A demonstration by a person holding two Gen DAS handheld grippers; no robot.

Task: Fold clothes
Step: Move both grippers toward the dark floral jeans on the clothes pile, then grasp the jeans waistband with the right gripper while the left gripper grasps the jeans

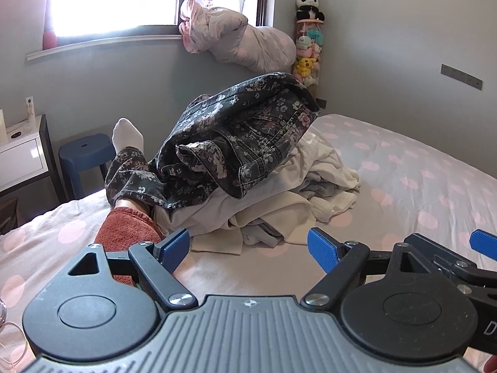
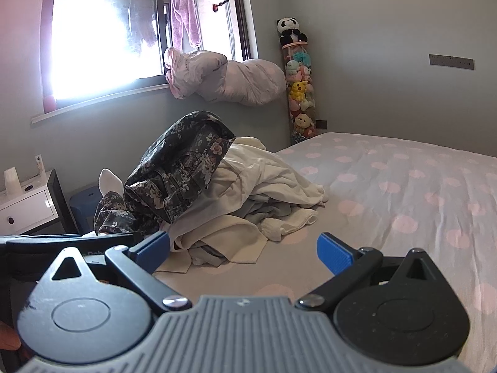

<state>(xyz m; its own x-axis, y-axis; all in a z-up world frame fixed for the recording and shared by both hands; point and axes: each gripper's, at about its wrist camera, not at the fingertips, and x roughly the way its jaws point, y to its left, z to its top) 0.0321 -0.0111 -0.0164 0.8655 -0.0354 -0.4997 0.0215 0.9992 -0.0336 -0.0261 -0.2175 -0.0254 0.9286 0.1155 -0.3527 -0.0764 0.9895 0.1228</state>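
A big pile of clothes (image 1: pixel 279 205) sits on the bed (image 1: pixel 419 168), and everything else can be told from that pile.

On top of the pile lies a dark flowery denim jacket (image 1: pixel 245 136), all bunched up and leaning. Under it are white and cream clothes (image 2: pixel 267 174), mixed together and crumpled, with some pale grey cloth poking out low down. The bed sheet is light with pink dots.

Just left of the pile is a person's leg in flowery trousers (image 1: pixel 130 171). The foot has a white sock (image 1: pixel 127 133) and points up. Nearer than the trouser leg is a fuzzy red cloth (image 1: pixel 127 233).

The left gripper (image 1: pixel 247 248) is in front of the pile, close to its near edge. Its blue fingers (image 1: pixel 174 248) are spread wide apart and hold nothing. The right gripper (image 2: pixel 243 250) is also in front of the pile, beside the left one. Its blue fingers (image 2: pixel 334 256) are spread wide too, with nothing between them.

Behind the pile is a window (image 2: pixel 102 34) with a rolled-up blanket (image 2: pixel 236 77) on the sill. To the right of the blanket, a tall tube of soft toys (image 2: pixel 299 93) stands in the corner with a panda (image 2: pixel 290 31) on top. Far left of the pile are a blue stool (image 1: pixel 85 152) and a white bedside table (image 1: pixel 21 152).
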